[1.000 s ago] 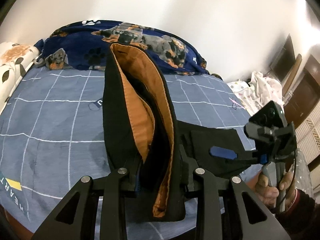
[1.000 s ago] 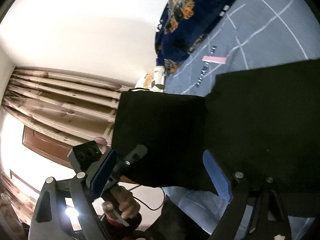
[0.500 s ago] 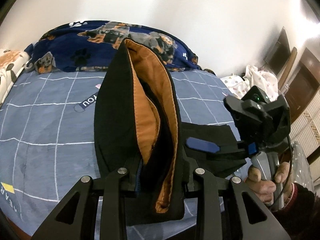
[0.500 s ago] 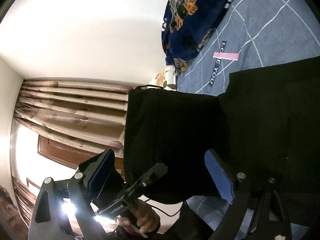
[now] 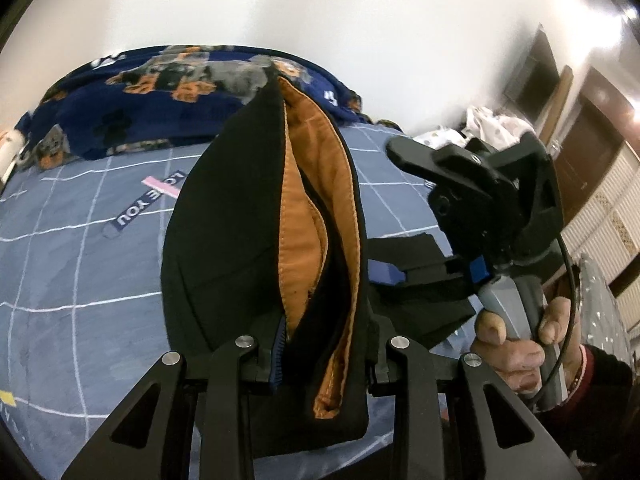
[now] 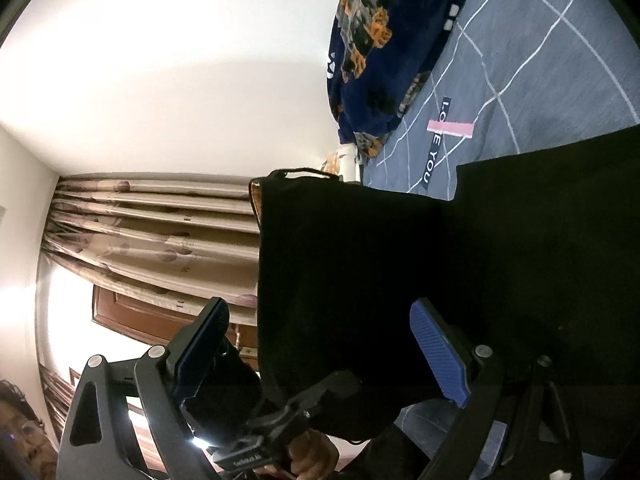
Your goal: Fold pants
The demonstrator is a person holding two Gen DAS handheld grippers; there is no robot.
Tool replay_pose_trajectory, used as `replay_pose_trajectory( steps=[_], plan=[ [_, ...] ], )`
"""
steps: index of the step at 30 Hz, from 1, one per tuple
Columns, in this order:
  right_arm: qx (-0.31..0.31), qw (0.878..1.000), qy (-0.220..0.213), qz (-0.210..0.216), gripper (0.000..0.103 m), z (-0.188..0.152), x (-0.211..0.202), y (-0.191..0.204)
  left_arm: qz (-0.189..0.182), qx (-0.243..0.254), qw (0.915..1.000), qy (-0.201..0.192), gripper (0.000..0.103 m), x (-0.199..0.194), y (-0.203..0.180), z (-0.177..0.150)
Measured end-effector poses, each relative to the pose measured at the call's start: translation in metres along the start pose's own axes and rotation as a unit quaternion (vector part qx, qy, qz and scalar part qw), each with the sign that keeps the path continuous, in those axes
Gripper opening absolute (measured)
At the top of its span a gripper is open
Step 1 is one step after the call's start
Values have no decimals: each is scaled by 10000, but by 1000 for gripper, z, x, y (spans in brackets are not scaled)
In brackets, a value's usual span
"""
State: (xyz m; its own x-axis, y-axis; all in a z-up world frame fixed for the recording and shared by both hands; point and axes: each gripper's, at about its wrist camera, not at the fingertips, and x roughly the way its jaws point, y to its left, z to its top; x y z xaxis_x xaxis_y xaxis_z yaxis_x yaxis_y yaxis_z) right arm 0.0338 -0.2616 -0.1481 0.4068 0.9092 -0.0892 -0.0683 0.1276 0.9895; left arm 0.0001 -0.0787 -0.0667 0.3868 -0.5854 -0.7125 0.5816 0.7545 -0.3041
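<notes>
Left gripper (image 5: 320,360) clamps pants (image 5: 224,248) waistband above bedsheet (image 5: 80,272).

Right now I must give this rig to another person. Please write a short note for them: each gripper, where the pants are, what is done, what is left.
Left gripper: shut on the black pants, holding the waistband with its orange lining facing the camera.
Right gripper: open, holding nothing; one blue pad of its fingers lies against the black cloth.
Pants: the held end is lifted, the rest lies dark on the blue checked bedsheet.
Done: one end picked up.
Left: probably grip with the right, lay the fold down, smooth it.
</notes>
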Motion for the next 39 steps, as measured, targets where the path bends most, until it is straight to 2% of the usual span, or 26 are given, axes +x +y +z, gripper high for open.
replay_pose_trajectory(
  steps=[6, 25, 39],
  plan=[
    [106, 9999, -85, 78, 91, 3, -16, -4, -103, 165, 9996, 186, 30, 21, -21, 1],
    [117, 9991, -383, -133, 92, 14, -80, -26, -234, 710, 9955, 589, 30, 86, -83, 8],
    [322, 9959, -832, -161, 92, 19, -138, -50, -365, 1007, 9905, 866, 30, 135, -130, 15]
  ],
)
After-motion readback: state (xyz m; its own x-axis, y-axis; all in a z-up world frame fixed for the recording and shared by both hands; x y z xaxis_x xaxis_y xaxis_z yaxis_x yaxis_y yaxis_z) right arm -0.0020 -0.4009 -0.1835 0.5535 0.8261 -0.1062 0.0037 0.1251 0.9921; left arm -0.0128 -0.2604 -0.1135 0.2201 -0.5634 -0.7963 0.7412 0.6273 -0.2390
